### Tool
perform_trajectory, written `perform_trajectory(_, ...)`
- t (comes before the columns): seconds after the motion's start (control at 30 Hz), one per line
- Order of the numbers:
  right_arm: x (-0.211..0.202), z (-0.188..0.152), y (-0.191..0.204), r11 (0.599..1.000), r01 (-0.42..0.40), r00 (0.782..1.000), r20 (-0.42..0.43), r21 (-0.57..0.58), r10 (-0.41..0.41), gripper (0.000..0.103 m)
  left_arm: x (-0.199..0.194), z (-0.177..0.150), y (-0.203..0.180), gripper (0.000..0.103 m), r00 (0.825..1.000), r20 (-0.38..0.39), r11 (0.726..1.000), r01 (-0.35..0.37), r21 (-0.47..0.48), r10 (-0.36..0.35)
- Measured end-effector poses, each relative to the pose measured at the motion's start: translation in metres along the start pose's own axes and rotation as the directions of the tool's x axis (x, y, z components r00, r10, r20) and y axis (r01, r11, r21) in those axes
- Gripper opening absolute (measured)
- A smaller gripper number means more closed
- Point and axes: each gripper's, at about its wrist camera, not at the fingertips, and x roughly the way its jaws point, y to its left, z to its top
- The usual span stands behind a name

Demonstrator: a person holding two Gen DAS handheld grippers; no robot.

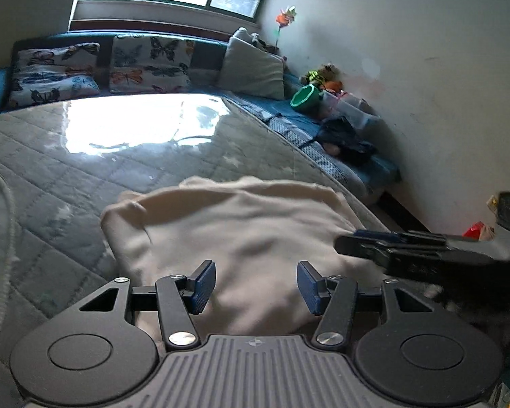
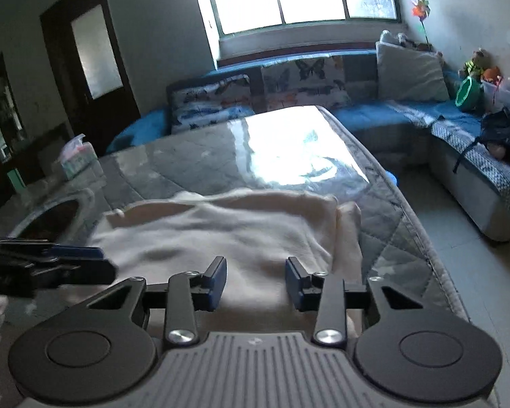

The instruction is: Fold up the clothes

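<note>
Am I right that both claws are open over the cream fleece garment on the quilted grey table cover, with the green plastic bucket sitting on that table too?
Not quite. The green plastic bucket sits on the blue sofa by the wall, as the right wrist view shows. The rest holds: left claw and right claw are open over the cream fleece garment on the quilted grey table cover.

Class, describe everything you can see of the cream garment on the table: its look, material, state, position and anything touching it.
The cream, soft fleece-like garment lies rumpled and partly folded on the grey quilted table cover, near the table's front right edge. Its far edge is bunched into a thick rolled ridge, and a doubled fold stands along its right side. No print or fastening shows. The left tool and right tool are both open over its near part, holding nothing; whether they touch the cloth cannot be told.
</note>
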Motion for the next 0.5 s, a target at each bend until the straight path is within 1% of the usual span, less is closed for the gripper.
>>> perform_trajectory(0.07,0.003,-0.002,-0.005,1.0,0.007,1.0,-0.002,0.014,-0.007,0.028,0.002,-0.003,-0.001,0.057,1.0,-0.007,1.0,0.006,0.005,-0.006)
perform_trajectory(0.13,0.006,-0.002,-0.008,1.0,0.01,1.0,0.0,0.03,-0.01,0.024,0.005,-0.007,-0.002,0.056,1.0,-0.014,1.0,0.013,0.009,-0.013)
perform_trajectory(0.3,0.023,0.014,-0.003,0.999,0.028,1.0,0.007,-0.022,-0.028,0.025,0.011,-0.015,-0.005,0.057,0.999,-0.032,0.999,0.029,0.02,-0.028)
perform_trajectory(0.5,0.047,0.033,0.001,0.996,0.056,0.998,0.008,-0.075,-0.056,0.025,0.009,-0.017,-0.005,0.057,0.999,-0.03,0.999,0.028,0.028,-0.027)
